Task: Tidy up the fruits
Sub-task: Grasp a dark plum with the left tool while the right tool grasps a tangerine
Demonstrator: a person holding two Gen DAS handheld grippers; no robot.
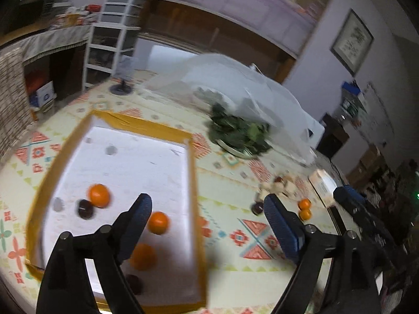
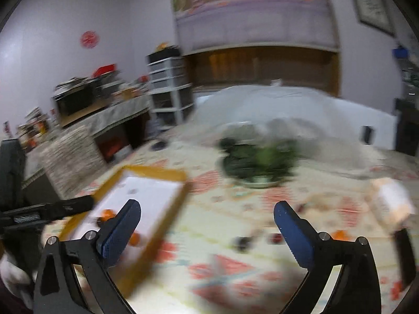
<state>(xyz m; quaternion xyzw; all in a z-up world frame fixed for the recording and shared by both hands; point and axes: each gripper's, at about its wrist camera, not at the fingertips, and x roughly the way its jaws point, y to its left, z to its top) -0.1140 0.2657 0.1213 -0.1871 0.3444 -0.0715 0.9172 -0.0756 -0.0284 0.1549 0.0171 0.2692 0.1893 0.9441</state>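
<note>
With both the left gripper (image 1: 207, 209) and right gripper (image 2: 207, 216) spread wide and empty, steer toward the loose oranges (image 1: 304, 208) (dark fruit (image 1: 257, 207) beside them) before returning to the tray (image 1: 195, 183).

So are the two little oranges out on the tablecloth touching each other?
Touching. The left wrist view shows the two small oranges stacked edge to edge on the tablecloth, no gap between them.

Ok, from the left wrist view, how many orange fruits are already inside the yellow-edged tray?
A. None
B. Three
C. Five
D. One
B: three orange fruits lie on the white floor of the tray, with at least two dark fruits beside them; two more oranges sit outside on the patterned cloth.
</note>
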